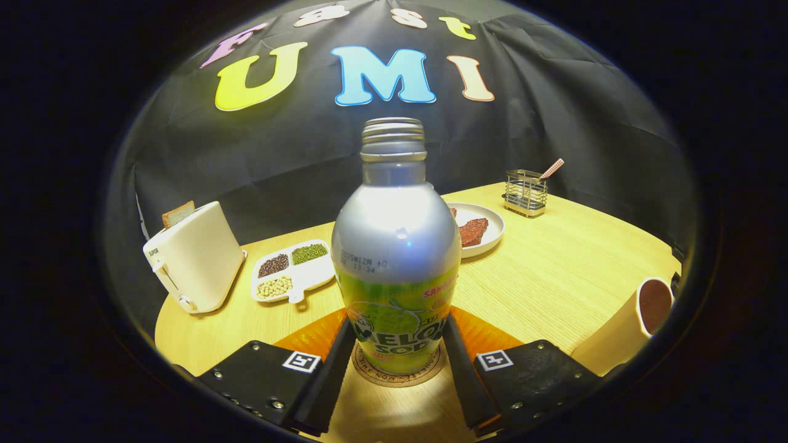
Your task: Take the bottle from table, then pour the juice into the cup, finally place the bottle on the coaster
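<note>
The gripper point(397, 354) is seen closest, its two fingers point(329, 375) flanking the lower body of the bottle point(397, 246). Both fingers appear to lie against the bottle's sides, so the bottle is judged to be held, though actual pressure cannot be confirmed. The bottle stands upright between the fingers, uncapped, its base over the round coaster point(399, 372), which lies between the fingers on the table point(554, 271). Whether the base is fully seated or just above the coaster cannot be told.

To the left of the gripper and beyond it, a toaster point(196, 258) with a slice in its slot is noted, then a divided tray point(294, 271) of beans. Behind the bottle to the right a plate point(483, 231) with food is partly hidden, and farther off a wire caddy point(525, 192) stands. Near the right finger, well apart from the bottle, the cup point(640, 314) is seen, its inside dark; whether this is juice cannot be told.

The step in hand is judged to be the placing. It is done well if the bottle is kept vertical, lowered until the base rests flat and centred on the coaster, and both fingers are opened evenly so neither drags the bottle sideways. Withdrawal should be made straight back, clear of the open neck.
</note>
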A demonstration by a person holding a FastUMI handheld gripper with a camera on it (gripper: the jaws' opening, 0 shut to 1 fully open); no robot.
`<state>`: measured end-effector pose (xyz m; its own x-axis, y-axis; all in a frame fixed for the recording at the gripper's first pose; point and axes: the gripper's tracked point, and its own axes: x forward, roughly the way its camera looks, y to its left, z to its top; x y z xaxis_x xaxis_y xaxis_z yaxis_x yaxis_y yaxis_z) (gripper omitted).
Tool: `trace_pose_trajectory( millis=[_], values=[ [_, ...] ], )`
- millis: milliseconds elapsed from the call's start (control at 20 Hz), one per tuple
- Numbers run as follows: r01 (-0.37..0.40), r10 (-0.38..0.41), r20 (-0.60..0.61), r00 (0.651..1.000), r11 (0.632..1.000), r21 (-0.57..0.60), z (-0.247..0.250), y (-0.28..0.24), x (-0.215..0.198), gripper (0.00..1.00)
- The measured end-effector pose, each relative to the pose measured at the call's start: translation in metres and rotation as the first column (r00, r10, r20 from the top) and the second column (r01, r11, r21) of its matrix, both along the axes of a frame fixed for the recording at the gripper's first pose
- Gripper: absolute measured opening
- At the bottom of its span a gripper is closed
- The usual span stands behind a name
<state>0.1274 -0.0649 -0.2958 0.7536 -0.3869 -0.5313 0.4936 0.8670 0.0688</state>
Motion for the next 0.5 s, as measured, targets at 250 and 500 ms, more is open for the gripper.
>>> trace_pose_trajectory(
  millis=[250, 500],
  values=[
    [-0.024, 0.024, -0.017, 1.0, 1.0, 0.006, -0.005, 0.006, 0.0, 0.86],
    [-0.046, 0.046, 0.023, 0.999, 0.999, -0.013, 0.015, 0.008, -0.002, 0.87]
  ],
)
